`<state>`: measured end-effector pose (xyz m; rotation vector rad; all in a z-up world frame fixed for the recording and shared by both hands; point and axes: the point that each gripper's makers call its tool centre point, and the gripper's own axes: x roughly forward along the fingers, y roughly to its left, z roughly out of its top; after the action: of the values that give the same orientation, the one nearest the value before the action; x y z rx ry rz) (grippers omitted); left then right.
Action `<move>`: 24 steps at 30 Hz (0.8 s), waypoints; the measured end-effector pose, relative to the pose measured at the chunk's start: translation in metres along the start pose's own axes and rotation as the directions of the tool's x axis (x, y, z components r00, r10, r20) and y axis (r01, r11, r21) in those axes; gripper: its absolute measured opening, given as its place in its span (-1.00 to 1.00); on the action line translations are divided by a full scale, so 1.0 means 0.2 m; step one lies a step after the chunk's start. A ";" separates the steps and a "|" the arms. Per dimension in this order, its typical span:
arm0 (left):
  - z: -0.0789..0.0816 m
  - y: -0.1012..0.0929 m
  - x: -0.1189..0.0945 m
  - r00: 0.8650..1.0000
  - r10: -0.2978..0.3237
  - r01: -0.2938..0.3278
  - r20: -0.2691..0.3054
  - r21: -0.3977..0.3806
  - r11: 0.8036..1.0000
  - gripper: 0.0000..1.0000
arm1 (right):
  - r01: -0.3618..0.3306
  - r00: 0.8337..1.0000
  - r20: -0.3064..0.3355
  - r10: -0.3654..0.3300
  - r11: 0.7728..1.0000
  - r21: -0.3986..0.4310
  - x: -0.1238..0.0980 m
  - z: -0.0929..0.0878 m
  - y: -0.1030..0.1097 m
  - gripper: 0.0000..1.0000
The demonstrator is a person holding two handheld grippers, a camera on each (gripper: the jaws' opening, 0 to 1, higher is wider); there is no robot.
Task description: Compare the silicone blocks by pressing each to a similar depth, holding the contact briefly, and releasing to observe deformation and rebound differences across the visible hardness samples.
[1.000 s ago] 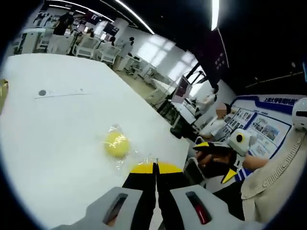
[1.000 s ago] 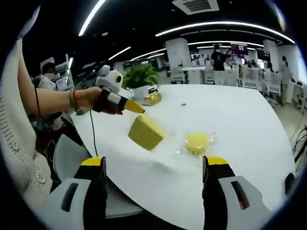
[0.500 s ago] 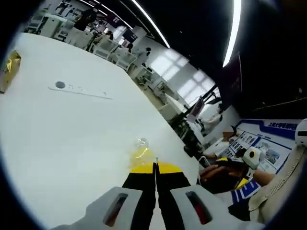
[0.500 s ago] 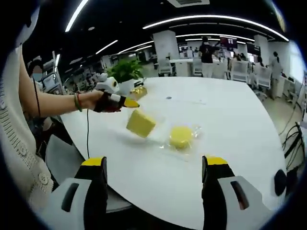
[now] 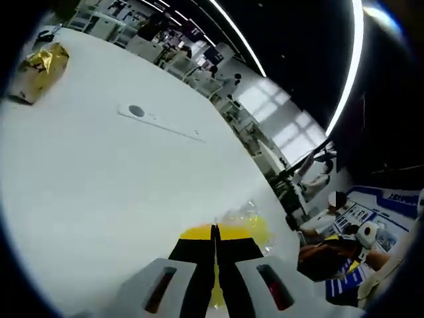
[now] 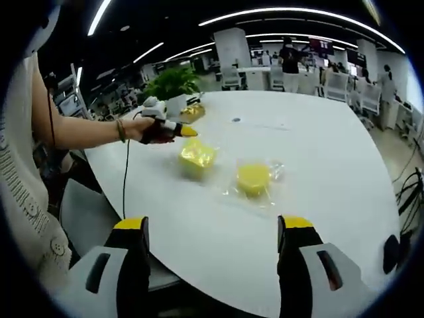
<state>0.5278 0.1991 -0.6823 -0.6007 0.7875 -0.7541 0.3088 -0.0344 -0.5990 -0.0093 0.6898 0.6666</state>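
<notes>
Two bagged yellow silicone blocks, square (image 6: 196, 158) and round (image 6: 252, 177), near the table (image 6: 331, 159) edge; left gripper (image 5: 215, 230) pressed together, right gripper (image 6: 211, 226) spread.

Two silicone blocks lie side by side on the table (image 6: 318, 165). The square block (image 6: 196, 158) is left of the round block (image 6: 252, 177), and a potted plant (image 6: 173, 87) stands behind them.

Both grippers share one build: the left gripper (image 5: 214, 232) and right gripper (image 6: 212, 225) have grey bodies, black jaws and yellow tips. Each grey body carries a dark slot. The person wears a cream knitted sleeve (image 6: 16, 199) with buttons, plus a bracelet (image 6: 122, 130) behind the left gripper.
</notes>
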 end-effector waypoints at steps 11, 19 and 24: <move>-0.08 0.18 0.05 0.996 0.049 -0.048 -0.073 0.027 0.999 -1.00 | -0.025 0.999 -0.036 0.026 1.000 0.014 0.08 -0.02 0.01 0.44; -0.10 0.19 0.05 0.997 0.063 -0.065 -0.052 -0.045 0.997 -1.00 | -0.057 0.998 -0.037 0.057 0.998 0.009 0.09 -0.01 0.04 0.36; -0.10 0.21 -0.01 0.983 0.181 -0.181 -0.021 -0.014 0.983 -0.50 | -0.063 0.998 -0.009 0.063 0.998 0.012 0.06 0.02 0.07 0.36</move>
<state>0.5270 0.2205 -0.7223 -0.5288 0.8553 -0.5879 0.3105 -0.0156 -0.6009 0.0199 0.7056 0.7238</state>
